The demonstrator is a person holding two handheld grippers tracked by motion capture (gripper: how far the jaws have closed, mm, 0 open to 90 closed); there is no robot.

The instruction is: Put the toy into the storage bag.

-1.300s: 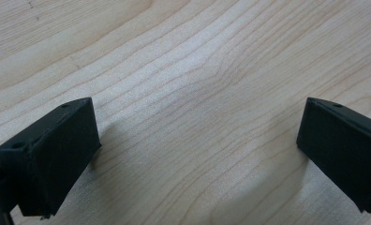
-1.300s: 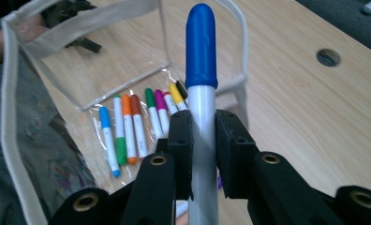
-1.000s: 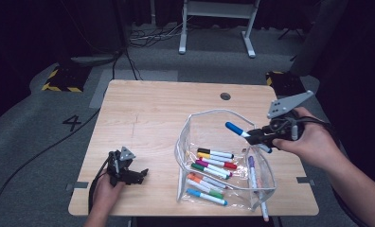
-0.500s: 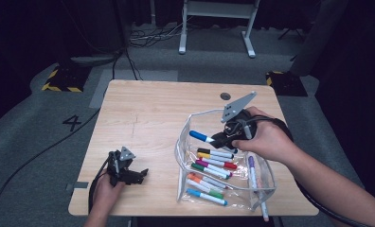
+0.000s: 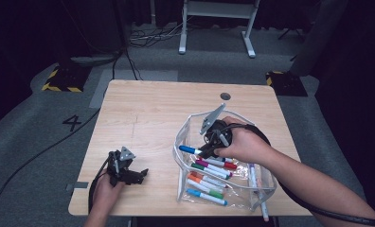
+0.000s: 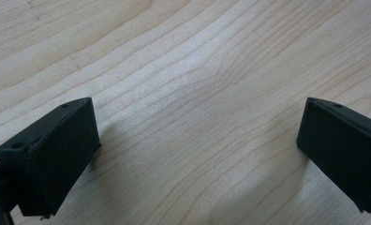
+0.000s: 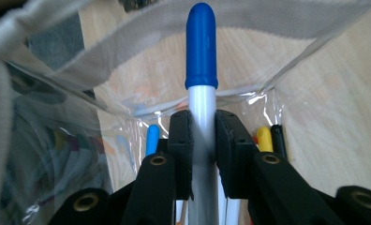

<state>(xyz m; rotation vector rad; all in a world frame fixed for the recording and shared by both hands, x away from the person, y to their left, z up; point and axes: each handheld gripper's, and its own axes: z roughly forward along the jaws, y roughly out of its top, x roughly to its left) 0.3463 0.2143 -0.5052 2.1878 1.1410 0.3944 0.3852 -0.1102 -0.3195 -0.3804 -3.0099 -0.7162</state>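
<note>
Between right tongs (image 7: 203, 154), blue-capped marker (image 7: 201, 61)

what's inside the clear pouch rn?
Inside the clear pouch: a row of capped markers, plus the blue-capped marker that the right tongs grip over it. The hand covers whatever lies beneath it.

My left claw (image 6: 197, 154) hangs close over the table (image 6: 197, 70), its two black jaws spread wide apart with nothing between them. Bare pale wood grain runs across under them, and each jaw throws a soft shadow on it.
</note>
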